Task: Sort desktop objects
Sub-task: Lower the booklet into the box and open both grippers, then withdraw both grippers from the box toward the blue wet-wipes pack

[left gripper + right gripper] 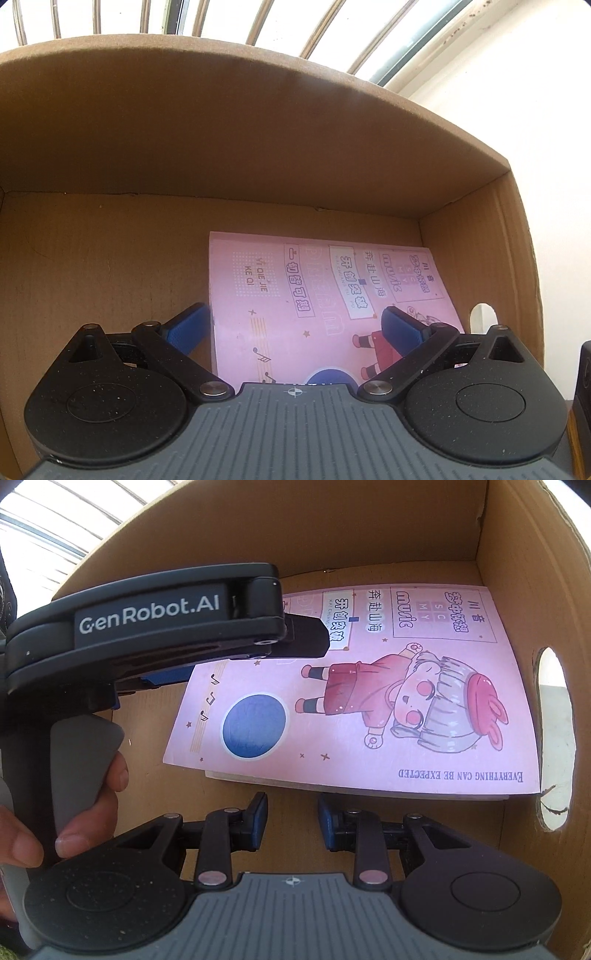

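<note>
Pink notebook lies flat on the floor of the cardboard box, pushed toward the right side wall, the one with the oval handle cutout. In the right wrist view its long axis runs roughly left to right, slightly skewed; the cover's top with the title block points to the far wall, and the bottom edge sits nearest the camera. Writing reads upside down or sideways from both cameras: "EVERYTHING CAN BE EXPECTED" along the near edge, "music" plus the letters S C M Y in a framed box, Chinese characters in columns, "YI QIE JIE KE QI" seen from the left wrist. Cover art: cartoon child in a red hat, dark blue circle, music notes. Left gripper hangs above the notebook, blue fingers wide apart, nothing between them; its side casing reads "GenRobot.AI", and a hand grips its grey handle. Right gripper sits just short of the notebook's near edge, fingers narrowly apart, a gap showing, gripping nothing.
</note>
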`<state>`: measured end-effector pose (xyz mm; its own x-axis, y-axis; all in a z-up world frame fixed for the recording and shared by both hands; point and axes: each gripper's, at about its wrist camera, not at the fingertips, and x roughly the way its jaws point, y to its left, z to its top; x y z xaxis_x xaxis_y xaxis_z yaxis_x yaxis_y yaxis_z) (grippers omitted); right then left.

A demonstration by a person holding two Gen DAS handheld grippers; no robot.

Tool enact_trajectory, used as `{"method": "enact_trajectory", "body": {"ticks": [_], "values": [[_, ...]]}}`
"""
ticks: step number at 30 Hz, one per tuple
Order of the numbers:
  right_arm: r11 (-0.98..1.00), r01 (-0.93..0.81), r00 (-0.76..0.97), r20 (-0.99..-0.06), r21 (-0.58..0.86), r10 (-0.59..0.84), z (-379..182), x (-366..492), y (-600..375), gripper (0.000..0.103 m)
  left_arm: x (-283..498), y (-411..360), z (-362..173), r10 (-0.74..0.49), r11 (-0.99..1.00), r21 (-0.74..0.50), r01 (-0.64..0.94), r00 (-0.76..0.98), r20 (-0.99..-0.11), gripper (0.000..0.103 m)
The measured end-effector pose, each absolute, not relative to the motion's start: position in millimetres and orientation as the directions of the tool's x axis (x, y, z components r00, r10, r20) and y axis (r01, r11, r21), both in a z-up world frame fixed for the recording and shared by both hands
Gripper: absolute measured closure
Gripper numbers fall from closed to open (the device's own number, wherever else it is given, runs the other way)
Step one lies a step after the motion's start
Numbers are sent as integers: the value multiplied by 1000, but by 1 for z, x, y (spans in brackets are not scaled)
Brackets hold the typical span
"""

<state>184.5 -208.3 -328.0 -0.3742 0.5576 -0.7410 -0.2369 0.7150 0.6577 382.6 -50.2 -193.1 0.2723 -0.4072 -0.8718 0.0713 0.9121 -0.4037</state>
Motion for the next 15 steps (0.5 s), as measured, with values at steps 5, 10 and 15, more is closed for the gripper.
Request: {"method": "enact_trajectory", "body": {"ticks": [5,10,15], "values": [[706,-247,-347,-741,664,575,-326,180,-207,71,382,-30,-187,-399,914,-399,67,318,-860,4],[696,-258,-329,-738,670,589,-325,176,-206,71,380,-8,-182,-396,913,-405,51,353,-847,4],[685,-254,-324,-727,683,606,-324,170,-207,71,379,14,-176,-392,912,-409,35,373,-841,4]]}}
